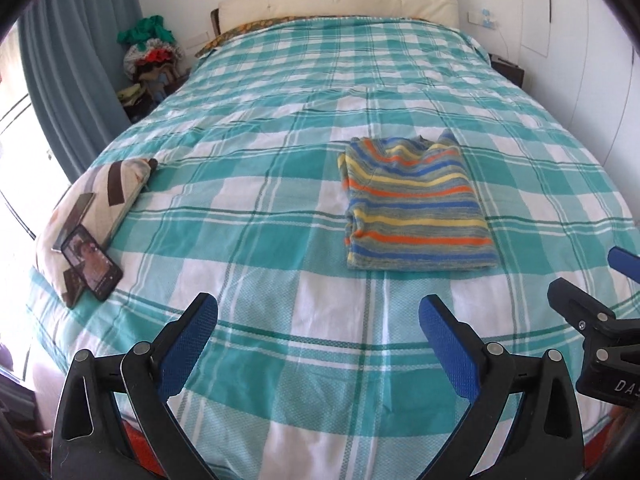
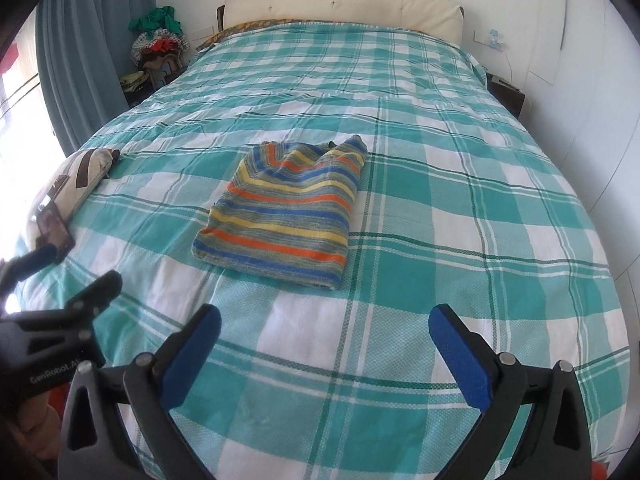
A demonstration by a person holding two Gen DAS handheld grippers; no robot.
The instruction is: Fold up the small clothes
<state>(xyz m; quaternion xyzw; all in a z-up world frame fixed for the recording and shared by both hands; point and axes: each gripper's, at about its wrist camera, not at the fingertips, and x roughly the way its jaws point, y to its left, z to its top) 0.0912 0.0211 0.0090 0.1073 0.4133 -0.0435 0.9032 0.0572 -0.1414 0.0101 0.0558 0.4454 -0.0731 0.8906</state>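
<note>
- At the near edge of the bed, our left gripper (image 1: 318, 312) stands with its blue pads spread to their widest; nothing lies between them but bedspread.
- Just to its right, our right gripper (image 2: 324, 322) is likewise fully parted and empty, held above bare cloth.
- Each tool shows at the margin of the other's view; the two hang close side by side, apart from the garment.
- Beyond the tongs, toward the middle of the bed: one striped sweater (image 1: 416, 208), bands of blue, orange, yellow and grey, lying folded into a compact rectangle, collar end on the far side.
- Condition of fold: sleeves tucked in, sides roughly even, near hem flat; the far collar corner (image 2: 352, 148) stands slightly peaked.
- We judge this piece essentially done; at most a pat-down of that corner is left. No other unfolded small garment shows on the bedspread, so we cannot tell whether more pieces wait.
- Surface: teal-and-white checked bedspread (image 2: 480, 240), smooth, with wide open room on the right and far sides of the sweater.
- Far-left obstacles: a patterned pillow (image 1: 100, 200) at the left edge, a phone (image 1: 92, 264) propped against it with screen lit.
- Boundaries: cream headboard (image 1: 340, 0) at the far end, curtain (image 1: 68, 60) and a heap of clothes (image 1: 154, 48) off the far-left corner, white wall on the right.
</note>
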